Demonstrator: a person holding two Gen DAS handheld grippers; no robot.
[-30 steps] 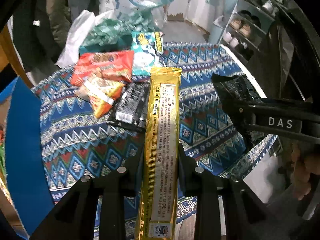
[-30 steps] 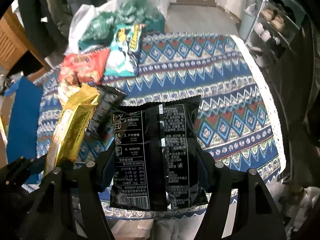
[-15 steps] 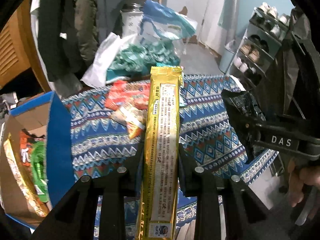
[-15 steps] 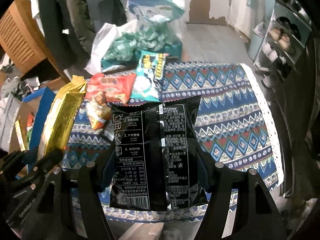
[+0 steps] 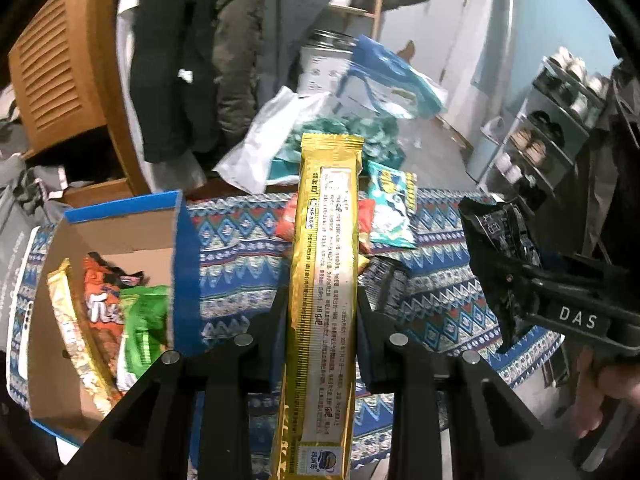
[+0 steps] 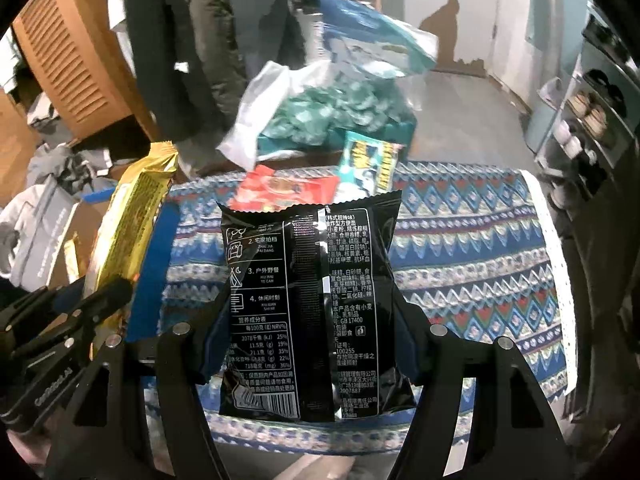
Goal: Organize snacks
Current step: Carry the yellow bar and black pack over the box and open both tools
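So, far left there's a cardboard box (image 5: pixel 120 240) w/ blue flaps sitting on the patterned tablecloth (image 5: pixel 240 248), orange (image 5: pixel 100 300) & green (image 5: pixel 140 328) snack bags already inside. Next over, the left gripper (image 5: pixel 320 312) is clamped on a long gold wafer pack (image 5: pixel 326 260), held up above the cloth near the box. To the right, the right gripper (image 6: pixel 312 332) is pinching a black noodle packet (image 6: pixel 308 300) over the table, w/ a red packet (image 6: pixel 280 192) & a teal one (image 6: pixel 372 160) lying on the cloth behind.

I read "DAS" in white on the black right gripper (image 5: pixel 500 276), and "GB 17400" and "100255" on the glossy black snack packet (image 6: pixel 308 300) it holds.
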